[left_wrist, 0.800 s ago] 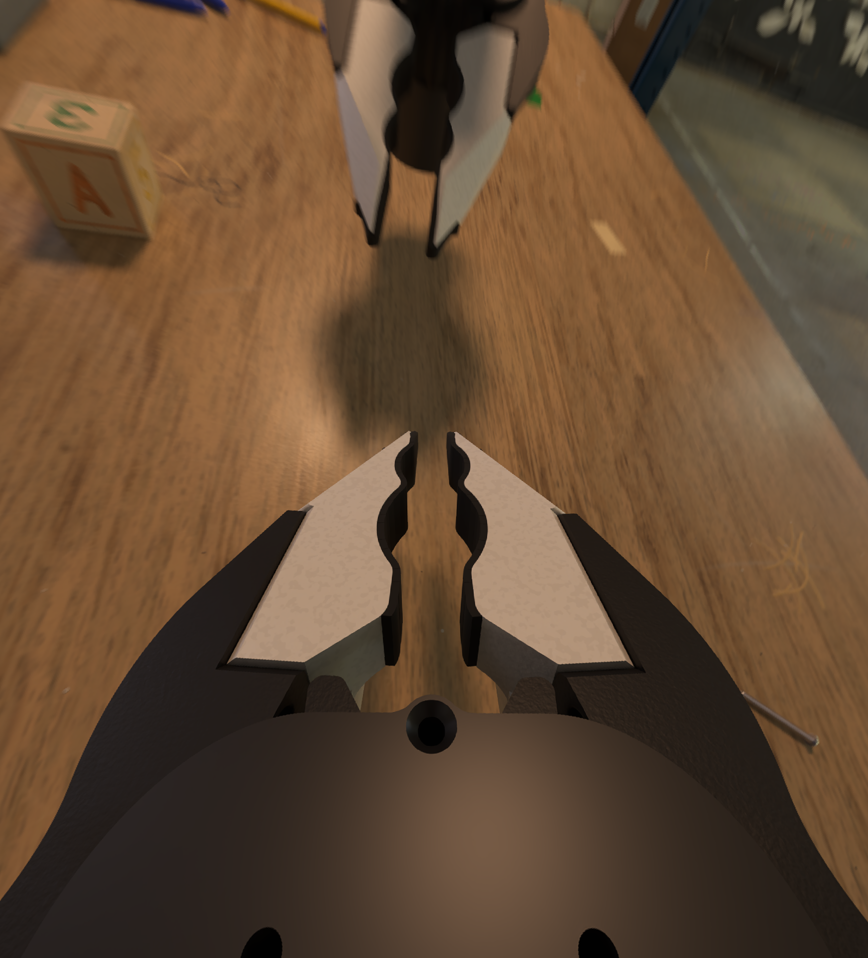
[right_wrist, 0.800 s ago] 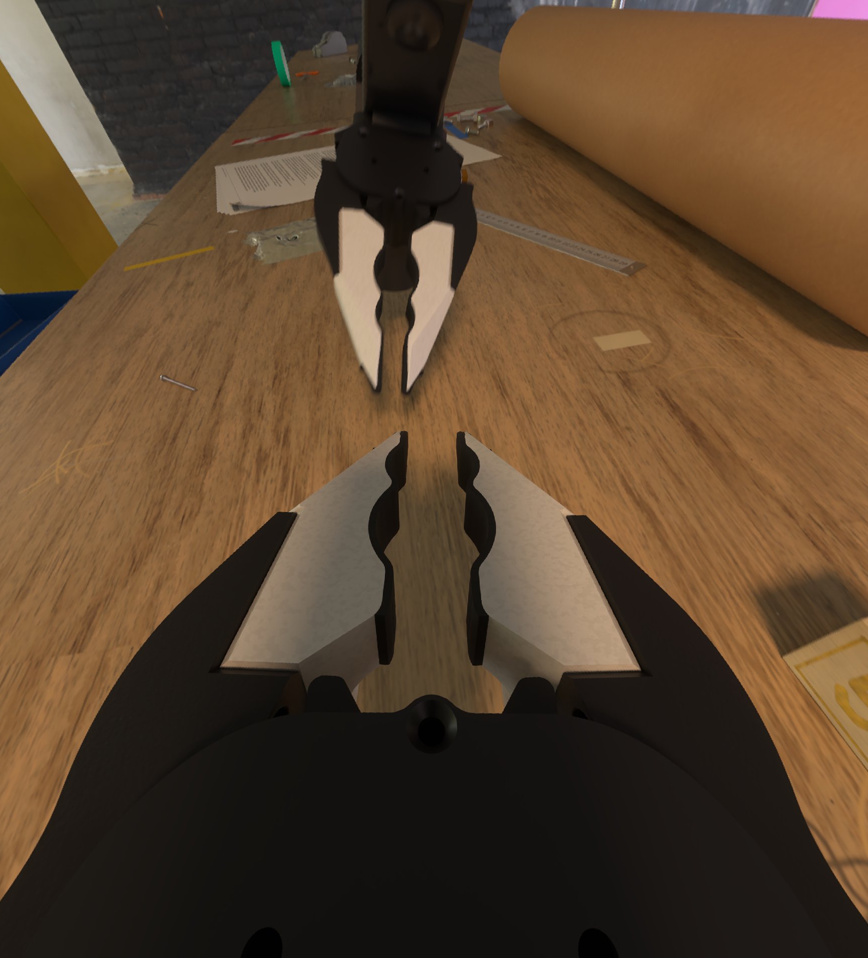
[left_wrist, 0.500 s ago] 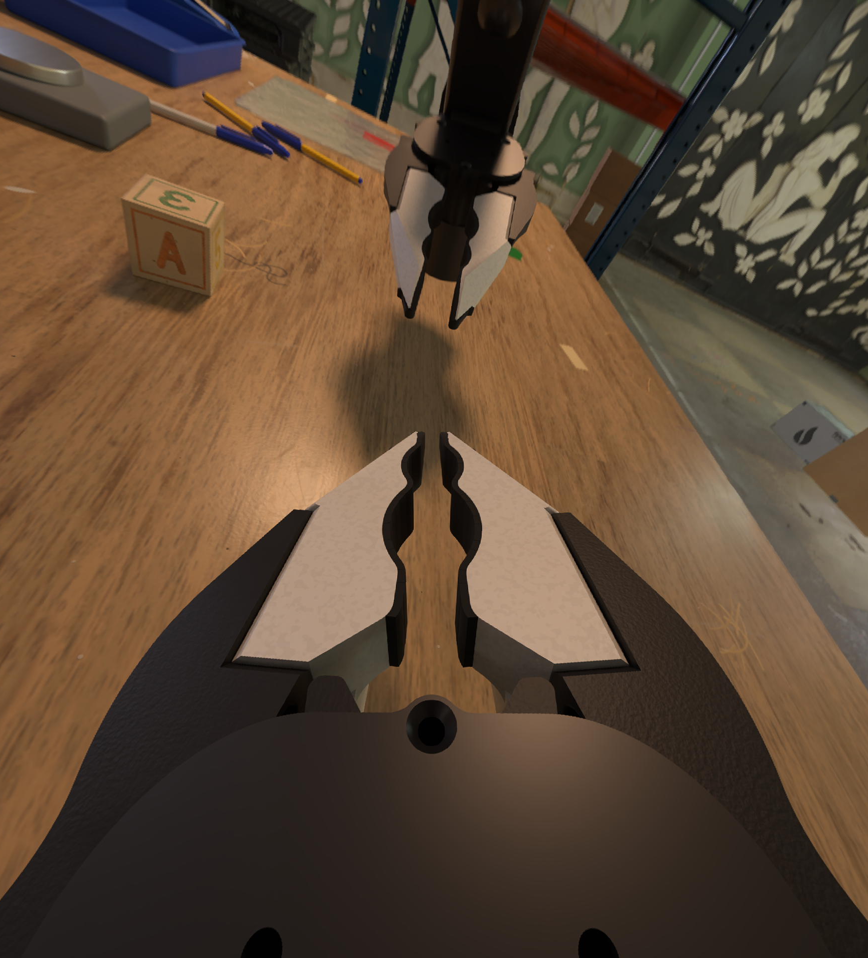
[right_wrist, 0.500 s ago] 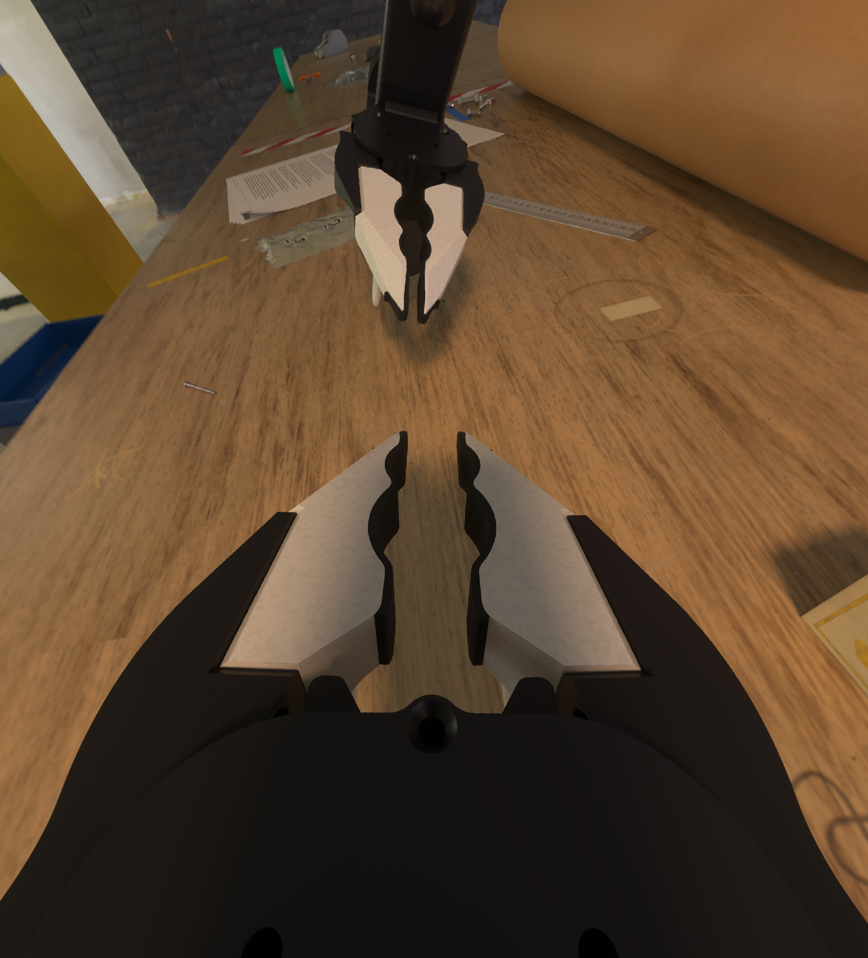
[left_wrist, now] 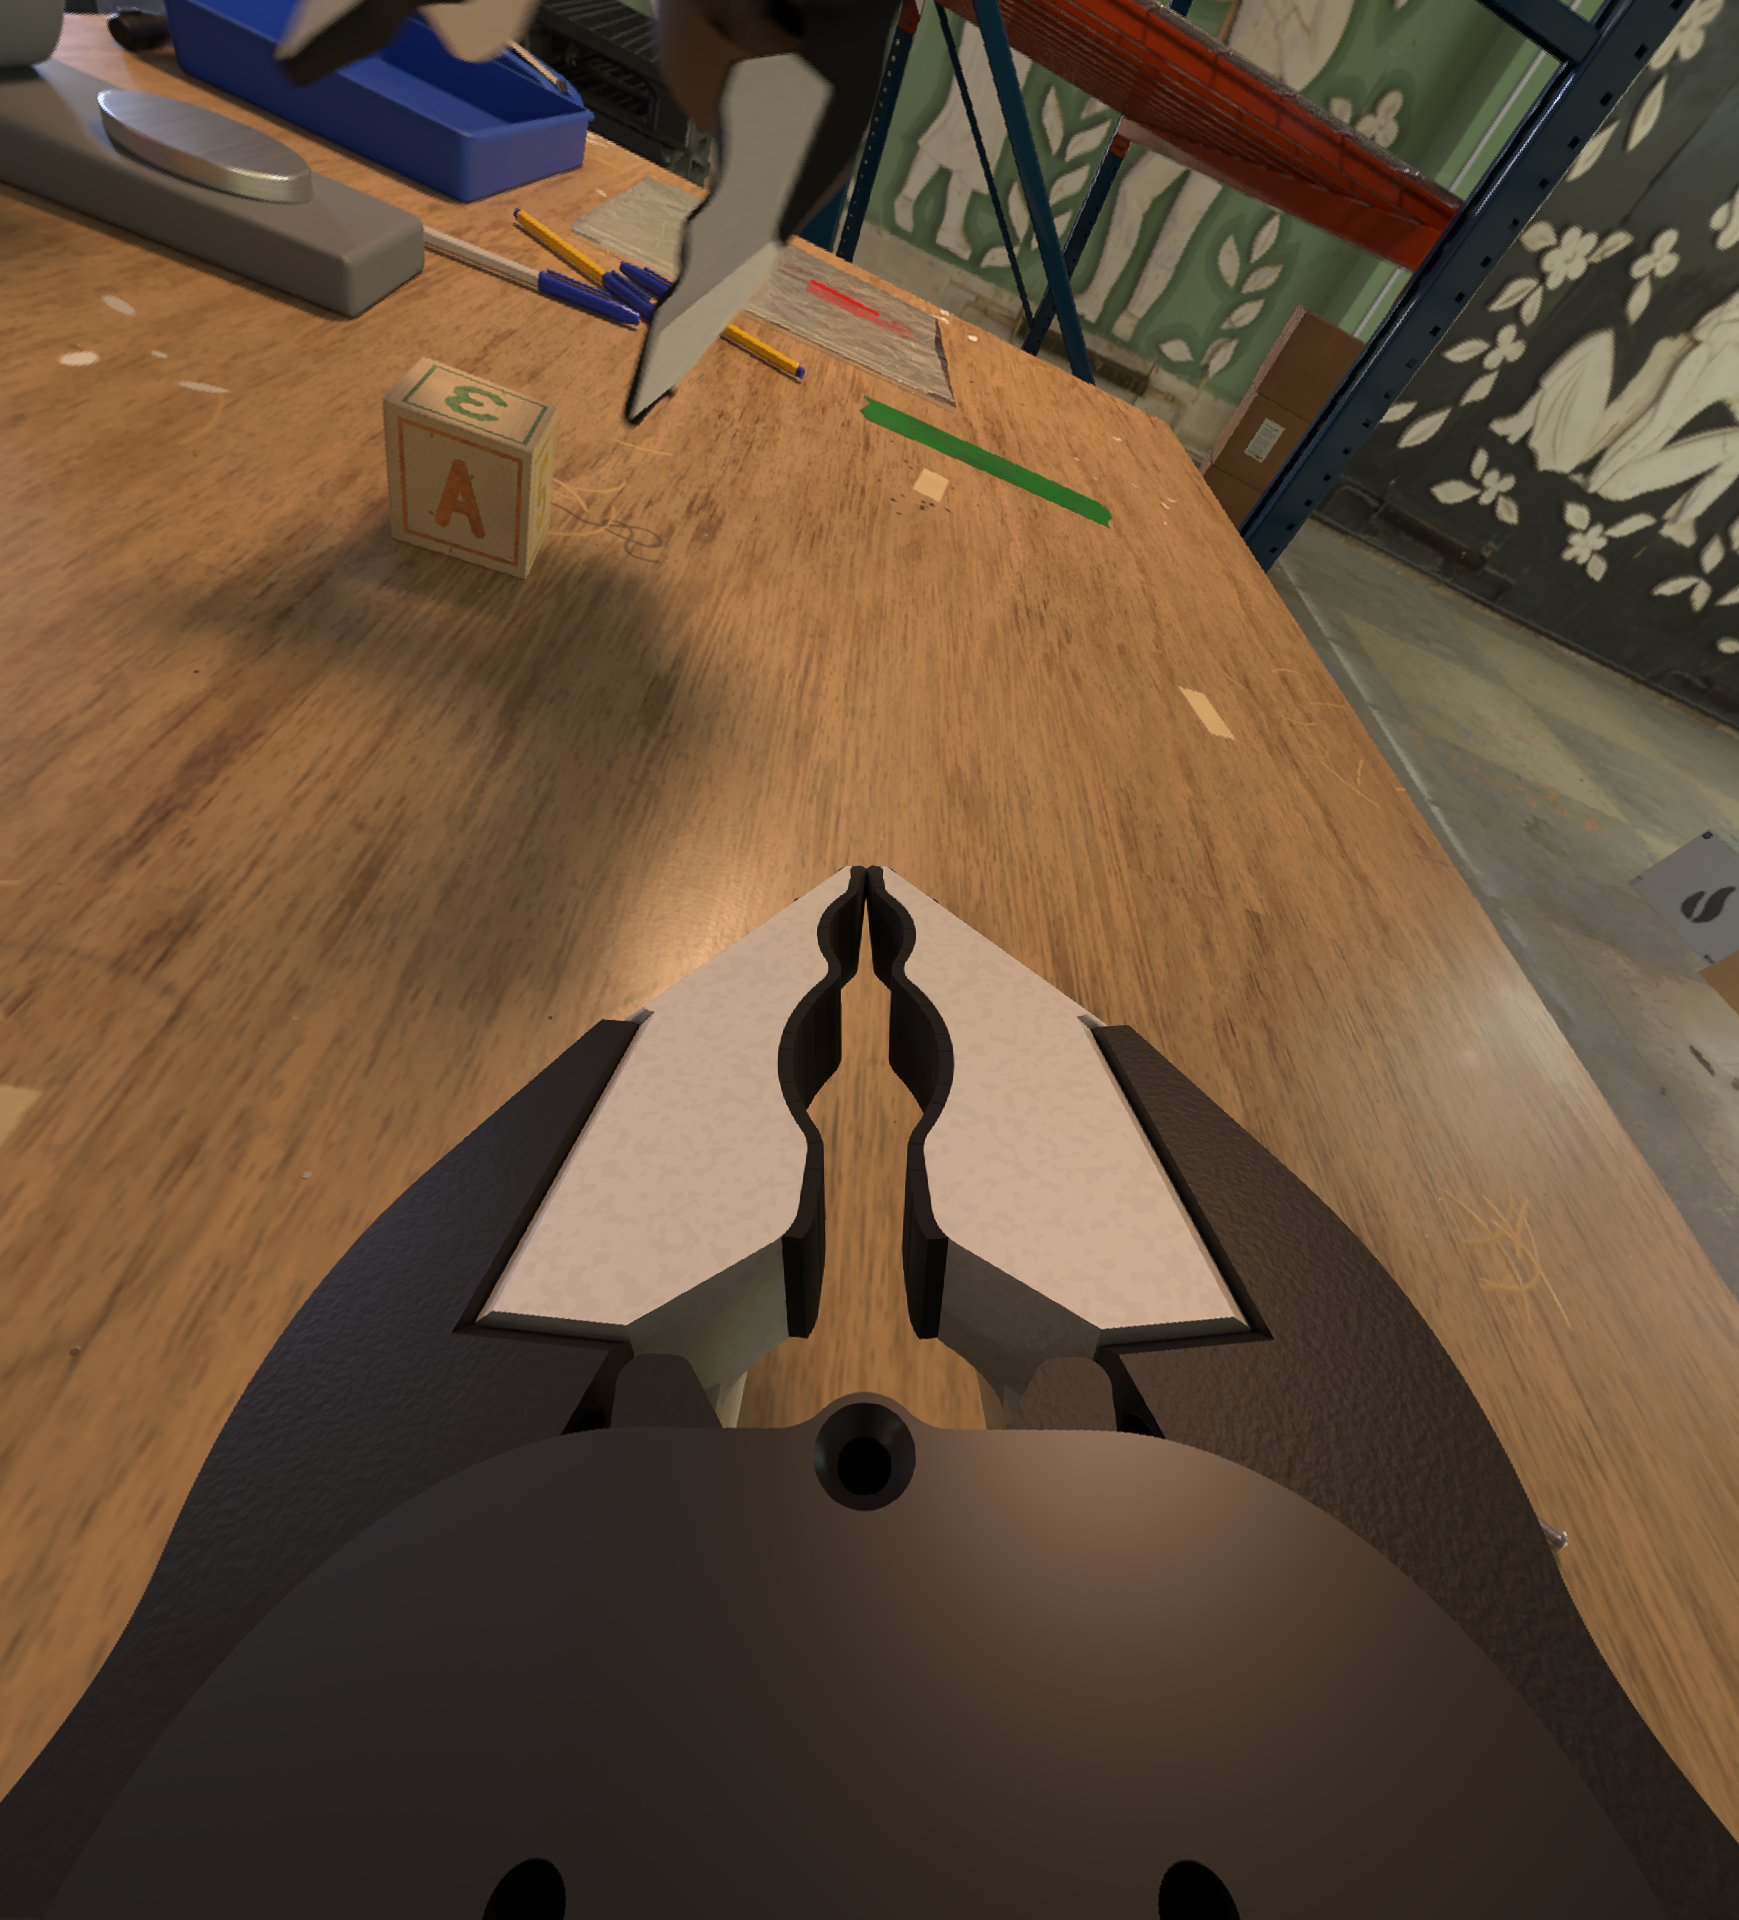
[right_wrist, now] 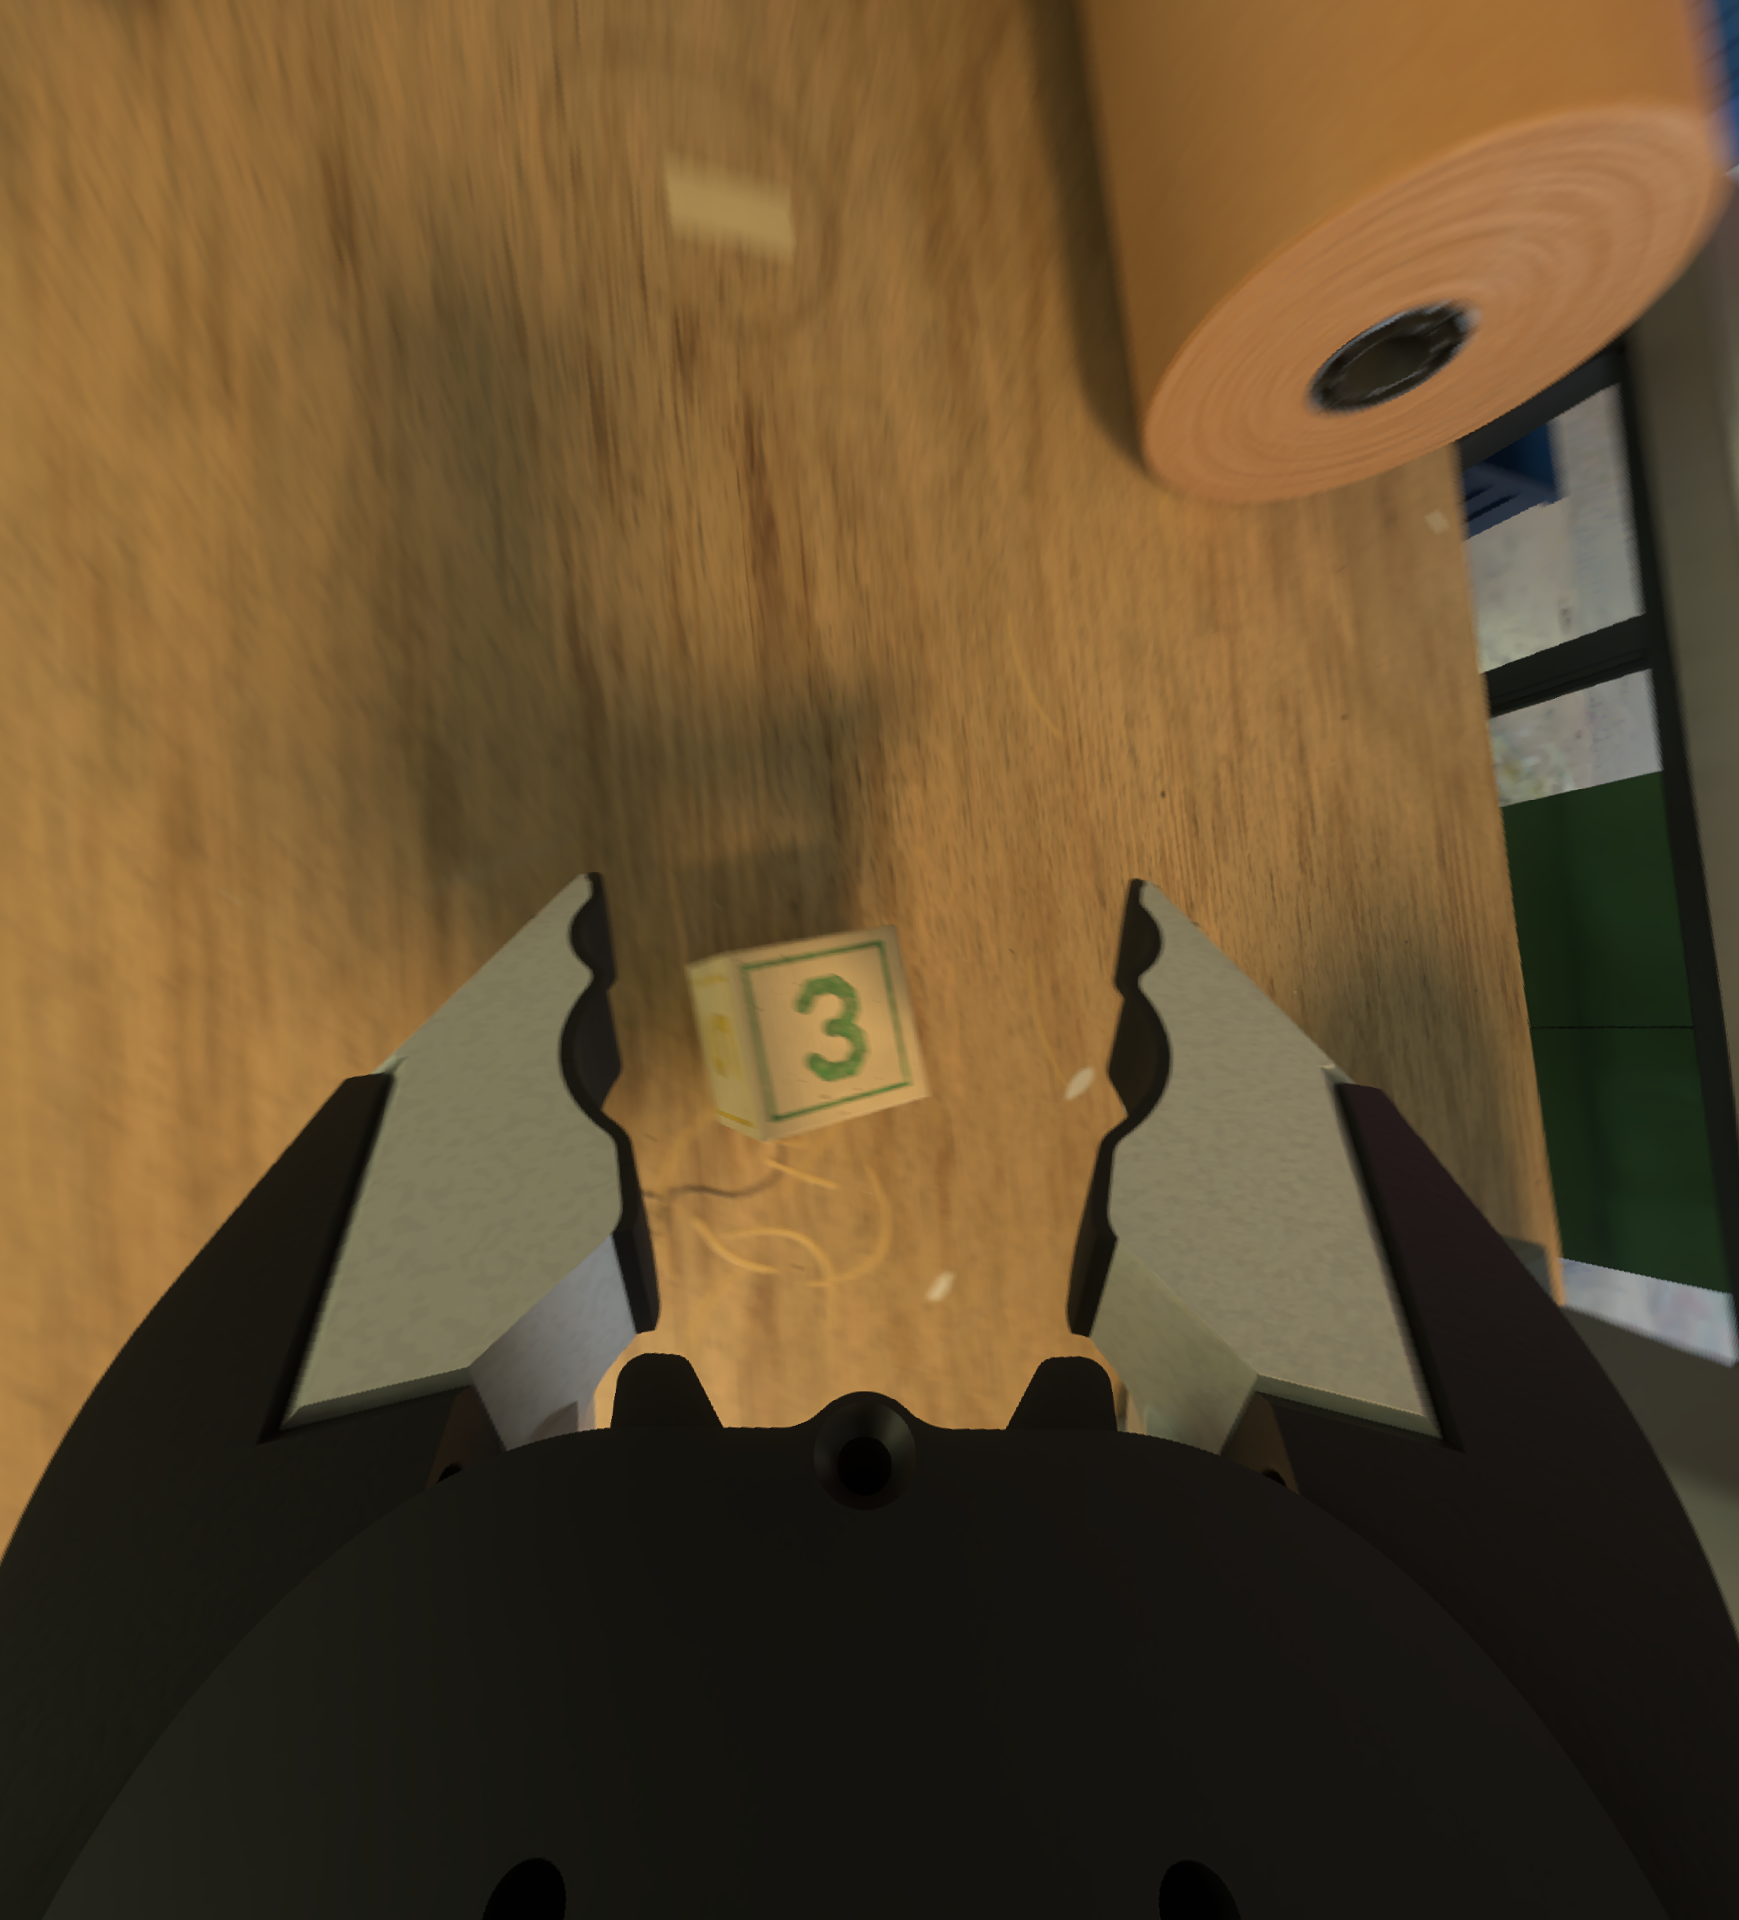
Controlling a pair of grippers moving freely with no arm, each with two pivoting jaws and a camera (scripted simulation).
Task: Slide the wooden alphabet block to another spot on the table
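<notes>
The wooden desk [left_wrist: 948, 644] carried everything. On it, to one side of the block, lay a big roll of brown paper [right_wrist: 1384, 260]; on the other a grey scale [left_wrist: 169, 197], a blue tray [left_wrist: 408, 114], a few pens [left_wrist: 626, 291] and a strip of green tape [left_wrist: 984, 460].

The wooden alphabet block [right_wrist: 808, 1029] stood upright on the bare desk, well apart from these. The right tongs [right_wrist: 863, 883] hung above it, pointing down, spread wide, with the block framed between the two fingers and touching neither. The left tongs [left_wrist: 863, 873] sat low over the desk away from the block, their tips together on nothing.

The block looked small and light. Judged from here, a descent off centre could strike its top edge and tip it, and a high push could roll it rather than slide it. The paper roll and the scale limited the free paths.
</notes>
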